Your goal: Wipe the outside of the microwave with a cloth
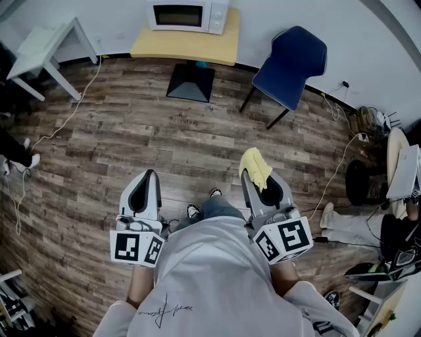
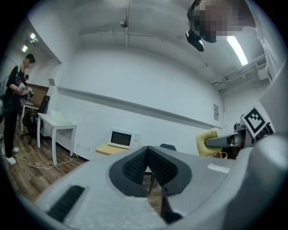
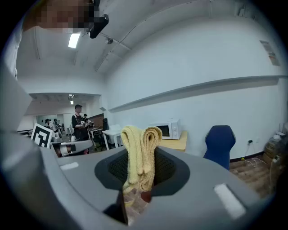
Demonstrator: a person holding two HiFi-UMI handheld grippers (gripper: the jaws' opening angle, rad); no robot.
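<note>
Your right gripper [image 1: 258,179] pinches the yellow cloth [image 1: 255,166]. Your left gripper [image 1: 150,176] is closed and empty. The microwave [image 1: 187,16] sits top centre on a table [image 1: 191,47].

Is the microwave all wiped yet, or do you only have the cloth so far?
Not wiped yet. Done: the right gripper is shut on the yellow cloth. In hand: the person stands across the wood floor from the microwave, which sits on a small table by the wall, so nothing touches it. The left gripper is shut and empty. Left: walking over and wiping the whole outside.
</note>
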